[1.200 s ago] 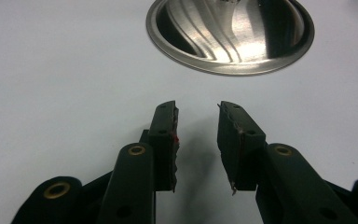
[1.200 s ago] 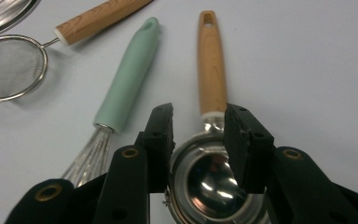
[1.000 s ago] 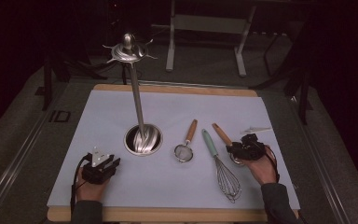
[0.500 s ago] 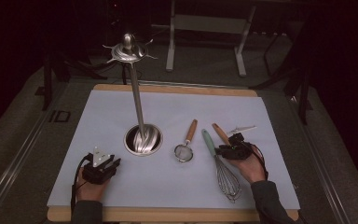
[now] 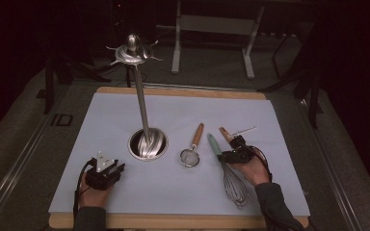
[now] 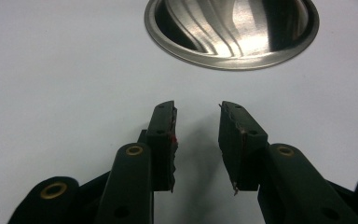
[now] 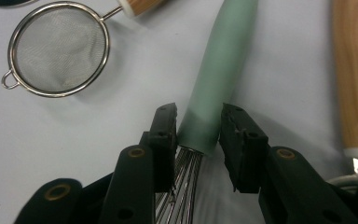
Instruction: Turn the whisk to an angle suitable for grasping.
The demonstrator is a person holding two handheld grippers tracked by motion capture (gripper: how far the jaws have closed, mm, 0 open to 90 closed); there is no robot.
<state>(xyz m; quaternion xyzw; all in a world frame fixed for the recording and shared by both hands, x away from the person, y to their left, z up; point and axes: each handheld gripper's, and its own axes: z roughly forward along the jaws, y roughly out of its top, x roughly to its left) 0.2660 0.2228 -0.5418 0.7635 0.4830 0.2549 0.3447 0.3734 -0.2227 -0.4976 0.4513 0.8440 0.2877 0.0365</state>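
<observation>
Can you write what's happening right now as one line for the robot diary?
left hand-held gripper: open, empty, near stand base | right hand-held gripper: jaws either side of whisk handle, just reopening | grip: unsure

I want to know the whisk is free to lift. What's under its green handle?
The whisk lies on the pale mat, with mat showing along both sides of the handle. The right gripper straddles the handle's wire end; the mat beneath the handle itself is covered.

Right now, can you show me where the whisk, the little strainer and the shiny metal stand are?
whisk (image 7: 219, 70): right gripper view, on its green handle.
little strainer (image 7: 58, 51): right gripper view, middle of the mesh.
shiny metal stand (image 5: 148, 143): high view, on its round base.
</observation>
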